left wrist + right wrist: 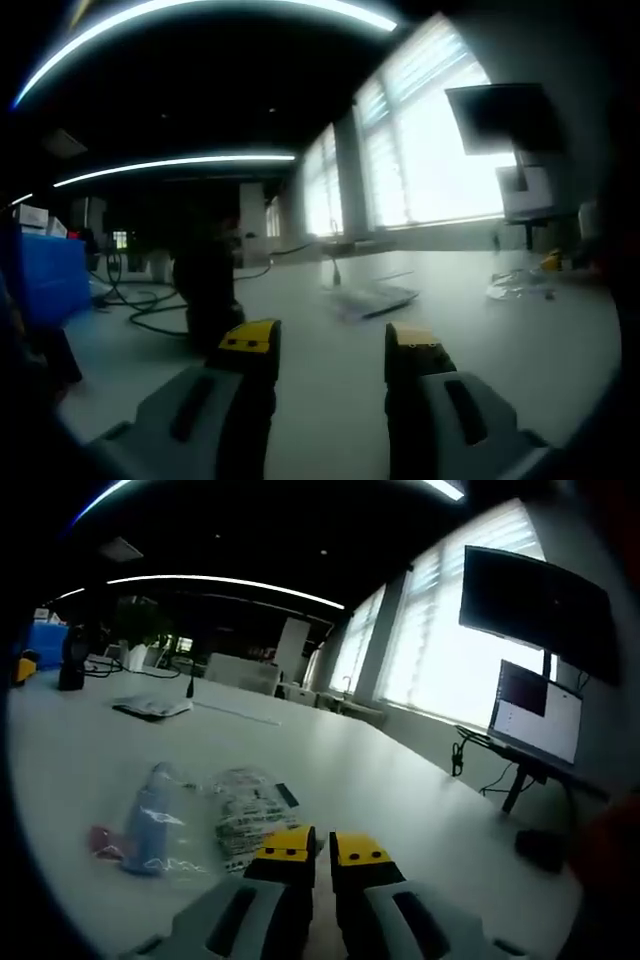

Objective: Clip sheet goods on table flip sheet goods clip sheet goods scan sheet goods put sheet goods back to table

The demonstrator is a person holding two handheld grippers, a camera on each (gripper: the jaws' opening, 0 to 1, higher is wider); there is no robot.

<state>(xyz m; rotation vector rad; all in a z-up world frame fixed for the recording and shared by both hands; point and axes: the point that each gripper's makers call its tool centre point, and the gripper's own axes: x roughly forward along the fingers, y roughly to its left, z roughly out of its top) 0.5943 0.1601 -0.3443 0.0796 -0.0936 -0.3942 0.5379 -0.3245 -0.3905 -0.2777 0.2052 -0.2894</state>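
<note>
Two clear-wrapped sheet goods lie on the white table (400,790) just ahead of my right gripper (322,855). One is a printed flat packet (245,810) whose near edge runs under the left jaw's tip. The other is a bluish packet (150,825) with a red part. The right jaws stand shut with only a thin slit, and nothing shows between them. My left gripper (332,350) is open above bare table (330,400). A flat packet (370,298) lies ahead of it, and the clear packets (520,285) show far right.
A black stand-like device (205,290) with cables (140,300) sits left of the left gripper, beside a blue box (50,275). Another flat packet (150,707) lies far across the table. Monitors (535,600) stand by the windows on the right.
</note>
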